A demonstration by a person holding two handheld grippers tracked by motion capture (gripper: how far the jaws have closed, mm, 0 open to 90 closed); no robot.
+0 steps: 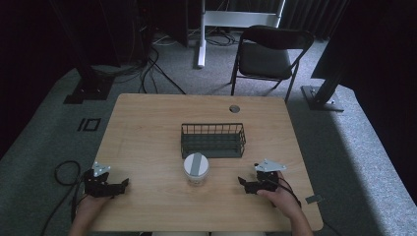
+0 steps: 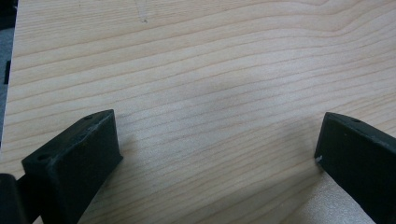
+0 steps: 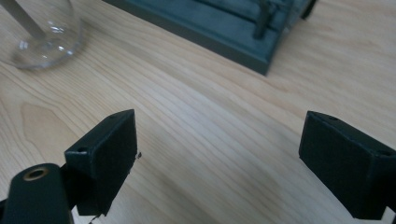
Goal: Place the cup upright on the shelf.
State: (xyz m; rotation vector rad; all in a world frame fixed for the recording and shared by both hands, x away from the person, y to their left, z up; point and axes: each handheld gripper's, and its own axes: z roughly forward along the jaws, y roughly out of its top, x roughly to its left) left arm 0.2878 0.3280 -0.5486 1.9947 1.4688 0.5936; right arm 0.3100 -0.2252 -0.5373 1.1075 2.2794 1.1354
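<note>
Nothing looks begun: the left gripper (image 1: pixel 120 185) at lower left and the right gripper (image 1: pixel 244 183) at lower right both rest spread and empty, while the lidded clear jar (image 1: pixel 195 168) stands untouched just below the wire basket (image 1: pixel 213 140) at centre.

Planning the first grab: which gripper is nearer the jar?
Right. The right gripper sits just right of the jar; the left gripper is farther off to its left.
</note>
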